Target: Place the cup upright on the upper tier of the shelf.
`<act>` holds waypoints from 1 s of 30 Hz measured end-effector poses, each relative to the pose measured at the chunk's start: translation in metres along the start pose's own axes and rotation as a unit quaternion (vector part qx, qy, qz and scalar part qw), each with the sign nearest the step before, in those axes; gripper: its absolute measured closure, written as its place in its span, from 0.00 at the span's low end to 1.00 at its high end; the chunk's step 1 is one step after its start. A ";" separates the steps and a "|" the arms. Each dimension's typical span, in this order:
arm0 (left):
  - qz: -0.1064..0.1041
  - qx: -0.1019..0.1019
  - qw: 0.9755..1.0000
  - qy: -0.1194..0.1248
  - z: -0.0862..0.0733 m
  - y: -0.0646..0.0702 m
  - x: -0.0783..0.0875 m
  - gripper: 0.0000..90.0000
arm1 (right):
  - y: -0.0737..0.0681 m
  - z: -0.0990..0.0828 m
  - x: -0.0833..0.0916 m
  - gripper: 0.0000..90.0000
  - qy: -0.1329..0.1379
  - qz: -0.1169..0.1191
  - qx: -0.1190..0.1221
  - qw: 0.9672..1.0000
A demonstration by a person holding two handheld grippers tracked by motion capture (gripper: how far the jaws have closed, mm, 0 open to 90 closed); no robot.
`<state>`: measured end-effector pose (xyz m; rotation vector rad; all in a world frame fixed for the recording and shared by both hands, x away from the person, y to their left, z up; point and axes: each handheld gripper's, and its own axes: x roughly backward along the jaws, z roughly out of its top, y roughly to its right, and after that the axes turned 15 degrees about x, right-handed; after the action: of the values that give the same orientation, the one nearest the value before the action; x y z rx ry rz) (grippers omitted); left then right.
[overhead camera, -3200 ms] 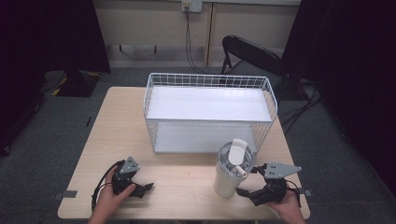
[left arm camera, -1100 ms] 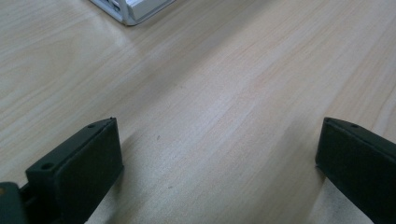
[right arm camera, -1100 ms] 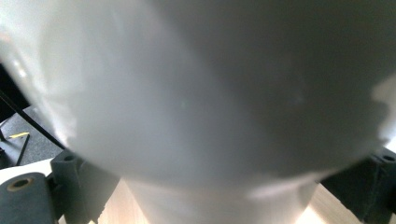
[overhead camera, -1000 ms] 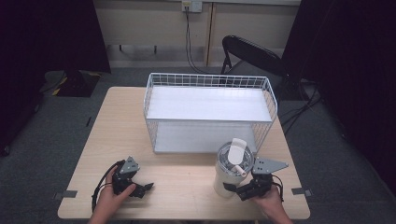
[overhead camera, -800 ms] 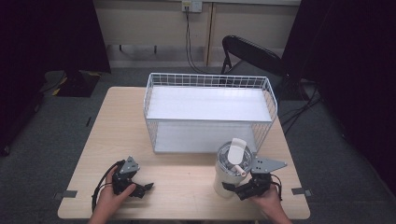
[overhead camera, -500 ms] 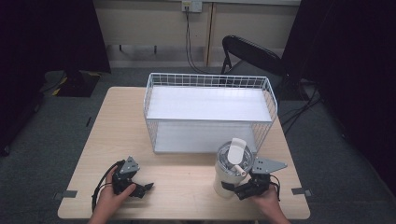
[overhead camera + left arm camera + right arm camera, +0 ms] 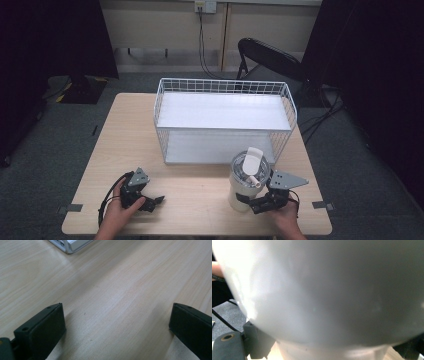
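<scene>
- White lidded tumbler (image 7: 247,180) stands upright on wooden table (image 7: 200,190), near front edge, just before wire basket (image 7: 222,117).
- R gripper (image 7: 257,204) sits at tumbler's base, jaws either side of it; grip on it can't be confirmed.
- R gripper view: tumbler wall (image 7: 324,290) blurred, very close.
- L gripper (image 7: 152,202) well apart to the left, jaws wide, holding nothing.

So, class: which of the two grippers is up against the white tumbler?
The right gripper: its jaws flank the white tumbler. The left gripper lies apart on bare table.
</scene>
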<state>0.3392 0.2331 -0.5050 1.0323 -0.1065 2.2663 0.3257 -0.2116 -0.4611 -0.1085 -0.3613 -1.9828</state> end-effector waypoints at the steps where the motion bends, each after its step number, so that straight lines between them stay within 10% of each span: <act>1: 0.000 0.000 1.000 0.000 0.000 0.000 0.000 0.00 | 0.000 0.000 0.000 0.11 0.002 0.001 -0.001 1.000; 30: 0.000 0.000 1.000 0.000 0.000 0.000 0.000 0.00 | 0.040 0.066 0.011 0.11 0.022 0.001 0.001 1.000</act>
<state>0.3392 0.2331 -0.5050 1.0323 -0.1063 2.2662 0.3511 -0.2166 -0.3881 -0.0646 -0.3344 -1.9789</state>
